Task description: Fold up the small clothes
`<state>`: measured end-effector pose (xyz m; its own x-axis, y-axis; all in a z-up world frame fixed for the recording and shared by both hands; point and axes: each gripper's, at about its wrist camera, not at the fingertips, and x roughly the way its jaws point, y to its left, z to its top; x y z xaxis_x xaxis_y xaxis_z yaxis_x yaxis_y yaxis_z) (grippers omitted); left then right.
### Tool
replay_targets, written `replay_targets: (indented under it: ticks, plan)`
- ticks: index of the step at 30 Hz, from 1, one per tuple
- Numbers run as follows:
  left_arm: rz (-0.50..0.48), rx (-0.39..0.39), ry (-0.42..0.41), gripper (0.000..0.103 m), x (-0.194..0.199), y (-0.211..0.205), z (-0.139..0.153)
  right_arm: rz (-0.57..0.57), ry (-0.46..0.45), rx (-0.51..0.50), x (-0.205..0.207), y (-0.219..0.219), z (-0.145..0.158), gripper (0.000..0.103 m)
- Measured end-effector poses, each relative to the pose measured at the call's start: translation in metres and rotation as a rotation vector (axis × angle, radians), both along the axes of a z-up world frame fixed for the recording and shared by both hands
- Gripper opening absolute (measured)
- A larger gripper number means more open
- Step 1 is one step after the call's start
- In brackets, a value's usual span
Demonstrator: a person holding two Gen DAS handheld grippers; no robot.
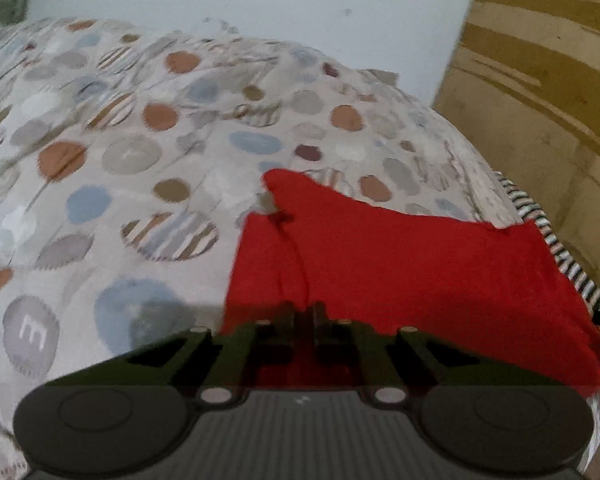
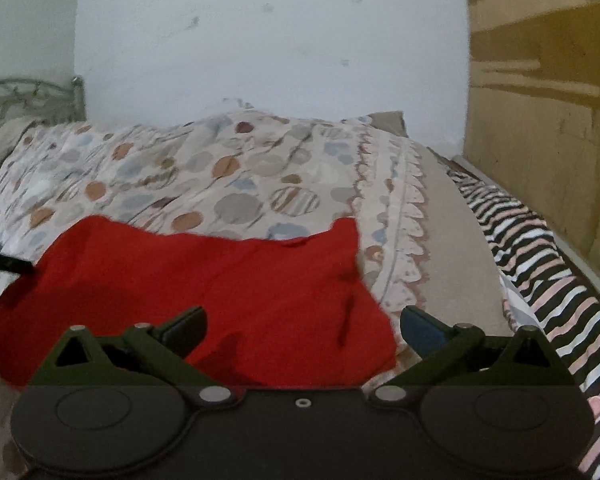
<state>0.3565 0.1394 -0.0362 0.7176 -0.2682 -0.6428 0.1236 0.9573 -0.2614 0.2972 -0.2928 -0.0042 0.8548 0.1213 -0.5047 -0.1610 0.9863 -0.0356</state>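
Note:
A small red garment (image 1: 400, 264) lies spread on a patterned bedspread (image 1: 120, 152). My left gripper (image 1: 305, 310) is shut on the garment's near edge, fingers together with red cloth pinched between them. In the right wrist view the same red garment (image 2: 220, 280) lies flat in front of my right gripper (image 2: 302, 326), which is open wide over its near right part, holding nothing. The right corner of the garment sits between the open fingers (image 2: 420, 326). A dark bar at the left edge (image 2: 4, 262), seemingly my left gripper, touches the garment's left side.
The bedspread (image 2: 240, 168) with coloured dots covers the bed. A black, white and pink striped cloth (image 2: 540, 256) runs along the bed's right edge, also visible in the left wrist view (image 1: 572, 264). A white wall (image 2: 260, 40) and brown cardboard (image 2: 540, 80) stand behind. A metal headboard (image 2: 28, 92) is far left.

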Motion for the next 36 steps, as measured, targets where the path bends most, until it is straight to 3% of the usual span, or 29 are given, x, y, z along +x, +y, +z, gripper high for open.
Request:
replay_targets:
  ticks: [5,9,12,13,14,15,17,20,22,28,36]
  plan:
    - [0.080,-0.073,-0.056,0.000,-0.021,0.011,0.008,0.029,-0.037,-0.053,-0.024,0.024,0.001,0.103]
    - [0.096,-0.101,-0.028,0.001,-0.017,0.014,0.000,0.021,-0.056,-0.036,-0.032,0.038,-0.009,0.103]
    - [0.094,-0.129,-0.020,0.009,-0.018,0.015,-0.001,-0.003,-0.067,-0.073,-0.033,0.051,-0.013,0.103]
    - [0.101,-0.119,-0.027,0.014,-0.021,0.016,0.001,-0.006,-0.080,-0.084,-0.034,0.054,-0.014,0.103]
    - [0.110,-0.107,-0.033,0.030,-0.024,0.017,0.002,-0.009,-0.091,-0.097,-0.034,0.058,-0.014,0.103]
    - [0.120,-0.102,-0.040,0.056,-0.028,0.018,0.003,-0.010,-0.101,-0.107,-0.035,0.061,-0.014,0.103]
    - [0.147,-0.097,-0.056,0.087,-0.038,0.020,0.007,-0.011,-0.120,-0.129,-0.033,0.068,-0.013,0.103]
    - [0.152,-0.100,-0.088,0.093,-0.055,0.025,0.012,0.003,-0.139,-0.156,-0.029,0.079,-0.013,0.103]
    - [0.172,-0.111,-0.098,0.102,-0.067,0.028,0.013,0.014,-0.145,-0.164,-0.025,0.086,-0.014,0.103]
    - [0.218,-0.113,-0.067,0.102,-0.090,0.033,0.003,0.034,-0.139,-0.224,-0.010,0.114,-0.023,0.103]
    - [0.257,-0.126,0.005,0.102,-0.105,0.042,-0.016,0.054,-0.214,-0.332,-0.024,0.136,-0.047,0.102]
